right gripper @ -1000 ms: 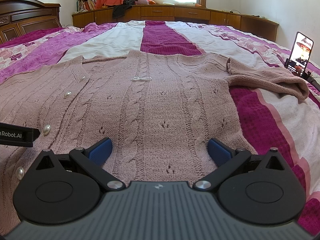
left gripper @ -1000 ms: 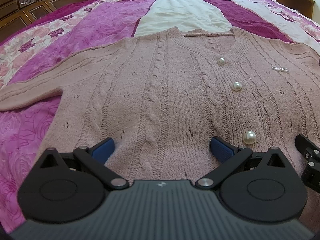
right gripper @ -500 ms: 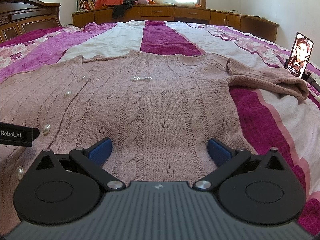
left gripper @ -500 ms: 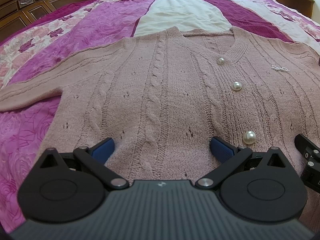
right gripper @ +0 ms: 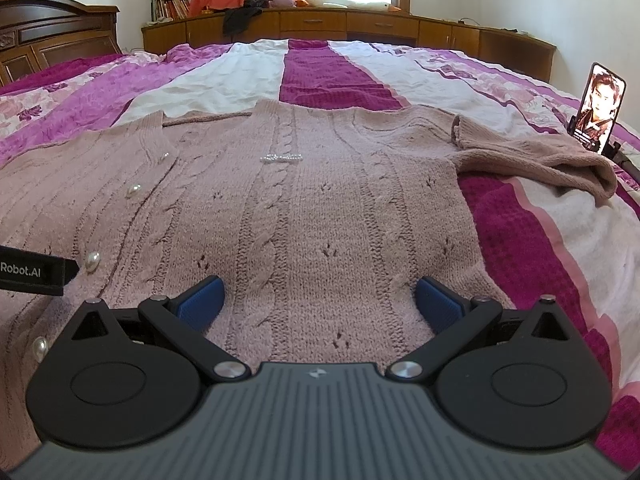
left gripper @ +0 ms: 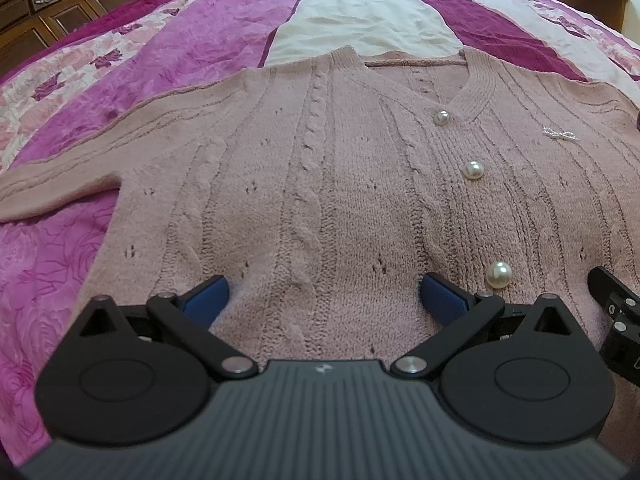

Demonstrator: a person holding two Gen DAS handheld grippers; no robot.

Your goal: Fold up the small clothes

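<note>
A dusty-pink cable-knit cardigan [left gripper: 320,184] [right gripper: 320,208] with pearl buttons [left gripper: 473,169] lies flat, front up, on the bed. Its left sleeve [left gripper: 60,184] stretches out sideways. Its right sleeve [right gripper: 540,156] lies bunched beside the body. My left gripper [left gripper: 324,300] hovers open over the hem on the cardigan's left half, blue pads [left gripper: 206,300] wide apart, nothing between them. My right gripper [right gripper: 318,300] is open above the hem on the right half. Each gripper's edge shows in the other's view.
The bed is covered with a striped magenta, pink and white bedspread [right gripper: 328,76]. A phone [right gripper: 600,114] stands on a holder at the right edge of the bed. A wooden headboard [right gripper: 52,40] is at the left, and low cabinets [right gripper: 360,24] run along the far wall.
</note>
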